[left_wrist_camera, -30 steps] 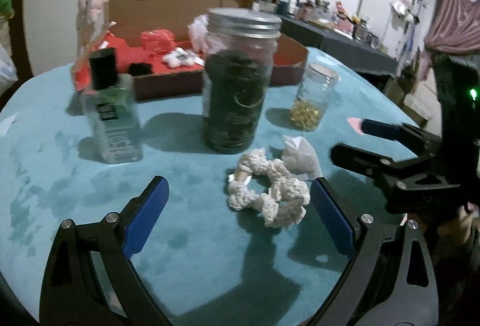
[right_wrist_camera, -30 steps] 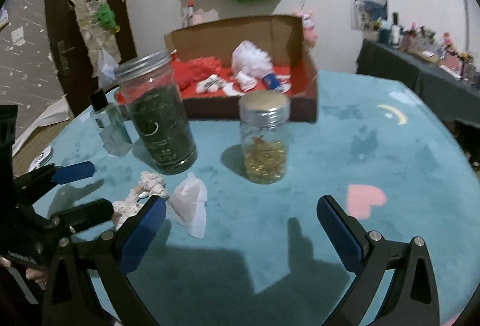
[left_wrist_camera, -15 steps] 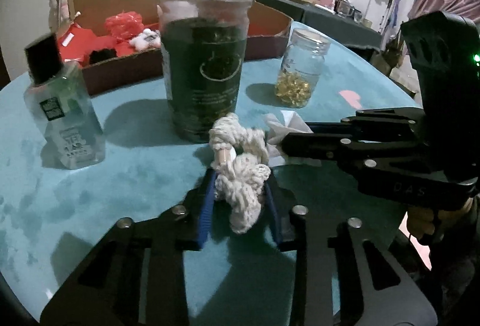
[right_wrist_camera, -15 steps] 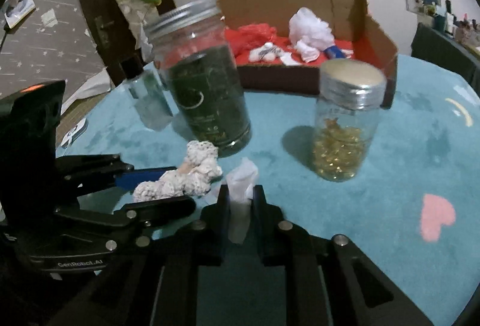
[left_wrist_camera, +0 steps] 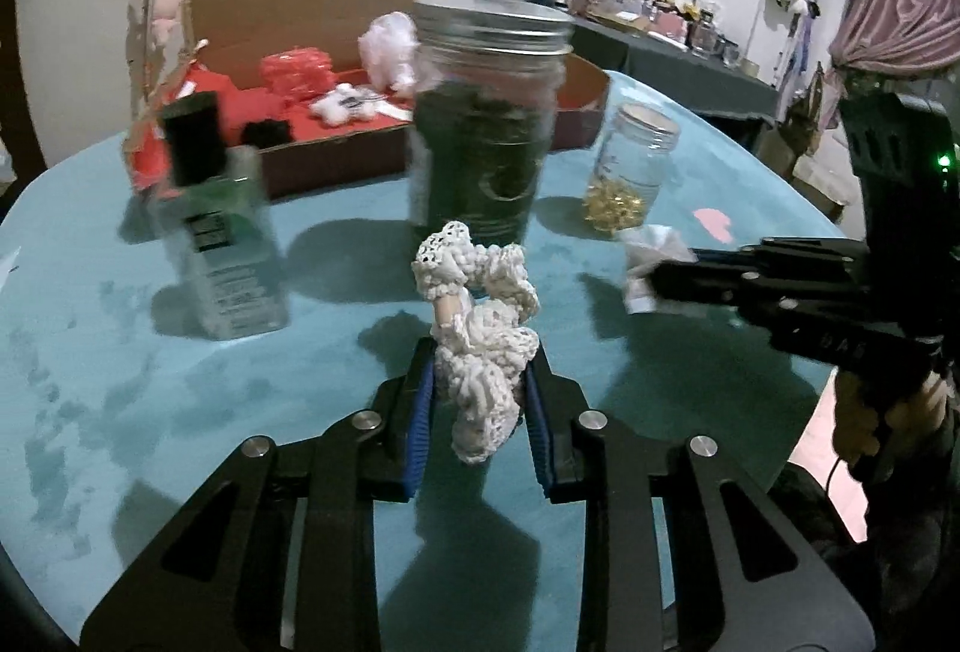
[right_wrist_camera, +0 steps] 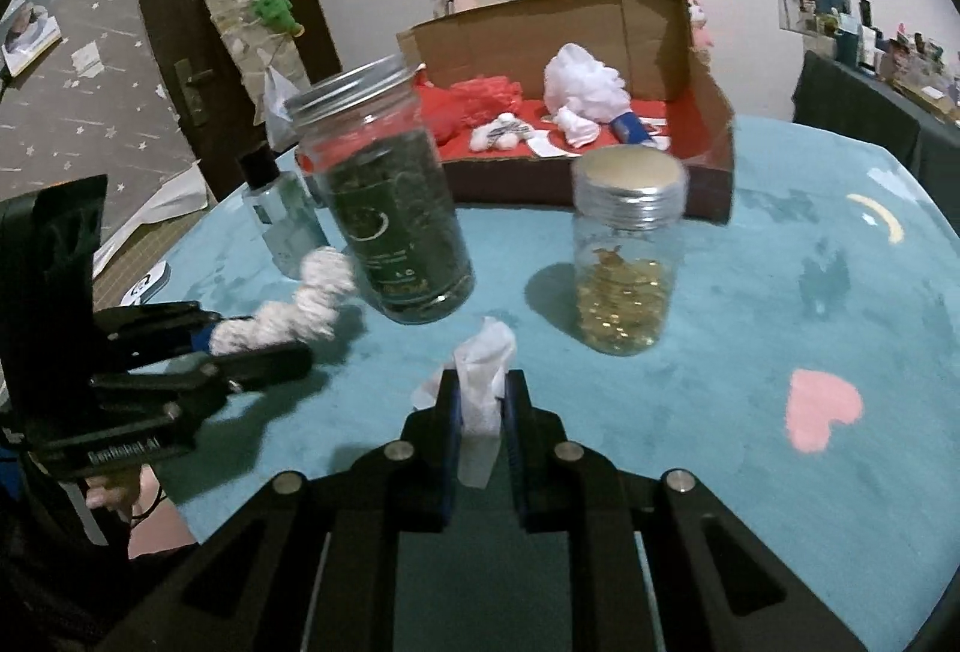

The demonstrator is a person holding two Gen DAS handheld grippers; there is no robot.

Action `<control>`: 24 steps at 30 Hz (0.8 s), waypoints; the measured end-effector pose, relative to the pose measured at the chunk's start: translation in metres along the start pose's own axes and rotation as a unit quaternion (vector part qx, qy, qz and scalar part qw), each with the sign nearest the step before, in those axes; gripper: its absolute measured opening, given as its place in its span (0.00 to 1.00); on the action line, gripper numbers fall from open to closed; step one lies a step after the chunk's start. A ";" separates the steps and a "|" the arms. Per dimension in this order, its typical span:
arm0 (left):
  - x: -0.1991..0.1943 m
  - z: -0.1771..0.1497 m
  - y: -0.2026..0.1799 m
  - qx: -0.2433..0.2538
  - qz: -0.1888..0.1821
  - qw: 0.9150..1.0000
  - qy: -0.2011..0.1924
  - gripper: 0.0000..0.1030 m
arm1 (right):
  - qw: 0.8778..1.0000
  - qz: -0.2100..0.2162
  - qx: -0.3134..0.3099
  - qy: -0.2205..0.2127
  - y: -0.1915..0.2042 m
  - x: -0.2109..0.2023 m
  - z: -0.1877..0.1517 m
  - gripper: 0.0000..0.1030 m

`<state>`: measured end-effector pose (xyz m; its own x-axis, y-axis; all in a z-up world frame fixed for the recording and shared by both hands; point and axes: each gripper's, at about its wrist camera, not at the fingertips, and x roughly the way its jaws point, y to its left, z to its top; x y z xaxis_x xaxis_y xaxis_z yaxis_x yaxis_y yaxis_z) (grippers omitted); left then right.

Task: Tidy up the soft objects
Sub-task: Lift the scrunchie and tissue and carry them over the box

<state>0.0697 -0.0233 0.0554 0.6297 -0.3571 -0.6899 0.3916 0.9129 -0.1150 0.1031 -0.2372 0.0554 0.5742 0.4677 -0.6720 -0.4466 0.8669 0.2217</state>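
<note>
**Both soft things gripped; box lies straight ahead, past the jars**

Left tongs clamped on the crocheted scrunchie, its length running along the pads. Right tongs clamped on the crumpled tissue. The cardboard box sits across the bench, behind the dark jar and small jar. Right hand looks nearer; both must probably rise over the jars.

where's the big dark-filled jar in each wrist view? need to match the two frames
Left wrist: big jar stands upper centre, right behind the crocheted scrunchie held in the left gripper.
Right wrist: same jar sits left of centre, tilted by the lens, beyond the left gripper at the left edge.
Shared landmark: the small jar of gold pieces, right of the big jar in both.
</note>
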 end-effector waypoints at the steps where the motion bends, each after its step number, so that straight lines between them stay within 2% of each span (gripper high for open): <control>1: -0.002 -0.001 0.004 -0.003 0.003 1.000 0.001 0.25 | 1.000 -0.006 0.001 0.000 -0.002 -0.002 0.000 0.14; 16: -0.025 -0.015 0.064 -0.041 0.084 0.995 0.026 0.25 | 0.997 -0.073 0.028 0.000 -0.044 -0.020 0.006 0.14; 24: -0.032 -0.004 0.107 -0.055 0.131 0.990 0.024 0.25 | 0.993 -0.115 0.033 0.007 -0.069 -0.018 0.019 0.14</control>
<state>0.0891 0.0868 0.0619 0.6659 -0.0987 -0.7395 0.1434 0.9897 -0.0029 0.1366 -0.3020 0.0662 0.6456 0.2531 -0.7205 -0.2586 0.9602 0.1056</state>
